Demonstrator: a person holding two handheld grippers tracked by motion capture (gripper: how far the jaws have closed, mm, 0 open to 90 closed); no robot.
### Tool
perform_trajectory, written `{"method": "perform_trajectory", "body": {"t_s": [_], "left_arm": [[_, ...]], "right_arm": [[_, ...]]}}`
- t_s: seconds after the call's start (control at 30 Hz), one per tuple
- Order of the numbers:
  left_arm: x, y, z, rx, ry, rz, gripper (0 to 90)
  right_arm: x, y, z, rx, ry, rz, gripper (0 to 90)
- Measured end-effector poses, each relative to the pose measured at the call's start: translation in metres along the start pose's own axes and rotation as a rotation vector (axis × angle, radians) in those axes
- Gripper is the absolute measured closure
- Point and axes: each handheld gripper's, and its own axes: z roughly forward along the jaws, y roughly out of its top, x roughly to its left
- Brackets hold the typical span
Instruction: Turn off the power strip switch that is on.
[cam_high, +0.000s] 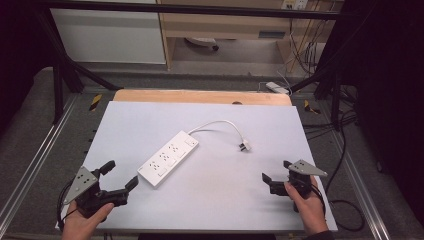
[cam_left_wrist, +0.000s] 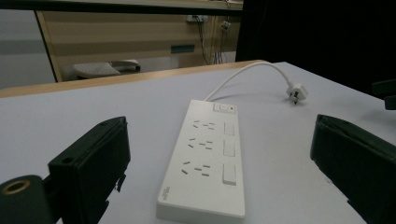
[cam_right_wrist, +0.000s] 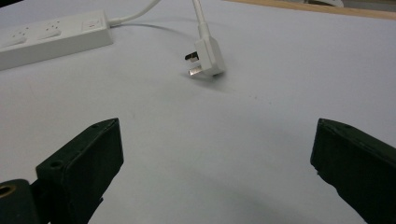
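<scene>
A white power strip with three sockets lies diagonally on the white table top. Its white cable curves to a white plug lying loose on its side. My left gripper is open at the table's front left, its jaws wide apart just short of the strip's near end. At the front right my right gripper is open too, with nothing between its jaws and the plug a short way ahead.
A wooden strip runs along the table's far edge. Beyond it stand a wooden shelf unit and hanging cables. Metal rails flank the table, and a black cable lies on the floor at right.
</scene>
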Motion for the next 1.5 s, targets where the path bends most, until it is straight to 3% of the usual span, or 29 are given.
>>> {"method": "perform_trajectory", "body": {"t_s": [0.6, 1.07, 1.33, 1.5], "left_arm": [[-0.005, 0.010, -0.001, -0.058, -0.010, 0.009, 6.3], [-0.003, 0.018, -0.003, -0.077, 0.002, -0.018, 9.4], [-0.003, 0.022, -0.003, -0.076, 0.018, -0.016, 15.6], [-0.002, 0.024, -0.002, -0.079, 0.018, -0.018, 24.8]], "right_arm": [[0.001, 0.000, 0.001, 0.009, -0.005, 0.008, 2.7], [0.000, 0.000, 0.001, 0.011, -0.011, 0.012, 2.7], [0.000, 0.000, 0.001, 0.012, -0.011, 0.013, 2.7], [0.000, 0.000, 0.001, 0.012, -0.012, 0.015, 2.7]]}}
